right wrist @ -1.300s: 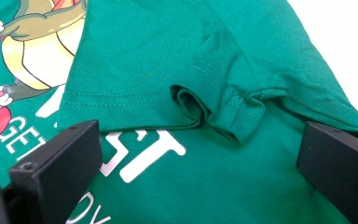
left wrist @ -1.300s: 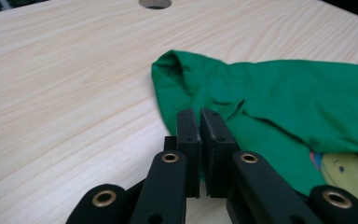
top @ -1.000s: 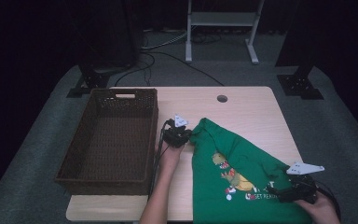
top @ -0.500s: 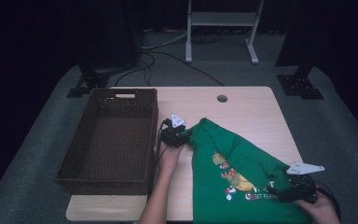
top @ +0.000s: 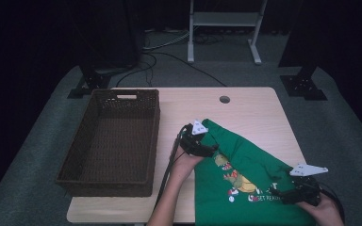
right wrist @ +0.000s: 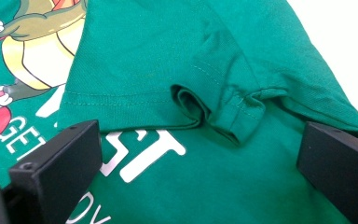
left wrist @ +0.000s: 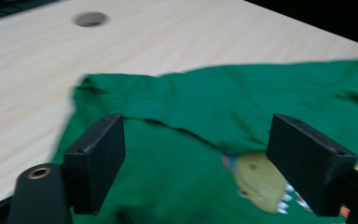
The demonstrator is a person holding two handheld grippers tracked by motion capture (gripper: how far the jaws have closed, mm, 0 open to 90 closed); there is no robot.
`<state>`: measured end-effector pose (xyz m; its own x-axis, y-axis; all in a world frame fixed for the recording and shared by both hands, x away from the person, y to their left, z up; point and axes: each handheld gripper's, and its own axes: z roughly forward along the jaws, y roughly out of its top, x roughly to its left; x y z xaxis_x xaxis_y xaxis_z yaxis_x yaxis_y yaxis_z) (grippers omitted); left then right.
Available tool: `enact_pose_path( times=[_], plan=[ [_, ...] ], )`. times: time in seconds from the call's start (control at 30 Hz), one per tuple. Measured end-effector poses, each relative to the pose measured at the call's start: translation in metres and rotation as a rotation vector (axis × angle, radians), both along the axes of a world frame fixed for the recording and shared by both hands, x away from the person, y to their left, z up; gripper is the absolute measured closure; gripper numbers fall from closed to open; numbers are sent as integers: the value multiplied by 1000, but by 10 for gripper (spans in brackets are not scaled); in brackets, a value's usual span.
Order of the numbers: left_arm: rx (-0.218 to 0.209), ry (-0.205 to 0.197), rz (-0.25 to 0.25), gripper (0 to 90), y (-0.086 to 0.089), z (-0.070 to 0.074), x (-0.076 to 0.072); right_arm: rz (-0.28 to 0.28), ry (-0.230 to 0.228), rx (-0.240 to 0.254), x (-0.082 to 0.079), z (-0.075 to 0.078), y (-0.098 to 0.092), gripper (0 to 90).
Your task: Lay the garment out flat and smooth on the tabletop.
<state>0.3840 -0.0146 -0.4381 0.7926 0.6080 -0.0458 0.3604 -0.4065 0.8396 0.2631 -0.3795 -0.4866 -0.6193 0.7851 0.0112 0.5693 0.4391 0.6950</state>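
A green T-shirt (top: 245, 174) with a dinosaur print (left wrist: 261, 184) lies spread on the right half of the wooden table (top: 245, 106). My left gripper (top: 209, 150) hovers over the shirt's upper left edge. Its jaws have just been opening and now stand open (left wrist: 203, 158), with the cloth lying beneath them and not pinched. My right gripper (top: 277, 191) rests at the shirt's lower right, open (right wrist: 200, 172). A folded sleeve hem (right wrist: 214, 112) lies just ahead of its jaws, beside white printed letters (right wrist: 149, 149).
A dark brown wicker basket (top: 75, 165) stands on the left half of the table, beside the left hand. A round cable hole (top: 224, 99) is in the tabletop at the back. Bare wood lies between basket and shirt.
The left gripper has shifted to the right, over the shirt's edge, and its jaws have spread. The right gripper and the shirt's lower part have stayed put.
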Motion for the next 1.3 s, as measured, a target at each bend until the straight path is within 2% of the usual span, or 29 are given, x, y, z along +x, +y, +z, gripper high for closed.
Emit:
enact_pose_path(
  times=[0.07,0.17,0.2,0.3,0.37,0.43,0.57,0.6,0.73,0.87,1.3],
  plan=[
    [47,15,-35,92,-9,-8,-6,-3,5,-2,0,0,0,0],
    [70,26,-52,47,-14,-14,-8,0,8,-8,1,1,1,0],
    [104,42,-57,28,-16,-20,-10,3,11,-9,1,1,1,0],
    [118,51,-65,16,-17,-25,-13,4,13,-11,2,1,1,0],
    [155,64,-74,7,-18,-33,-16,6,13,-12,2,1,1,0],
    [167,67,-75,7,-18,-38,-18,6,15,-13,2,2,1,0],
    [215,53,-79,0,-17,-45,-21,-4,26,-22,2,3,2,0],
    [203,56,-73,0,-16,-46,-22,-8,30,-26,2,3,3,0],
    [203,62,-76,0,-14,-46,-21,-20,66,-53,4,6,6,0],
    [203,66,-82,0,-13,-47,-21,-18,77,-63,4,8,6,0],
    [202,66,-80,0,-13,-47,-21,13,56,-6,6,20,16,0]
  ],
)
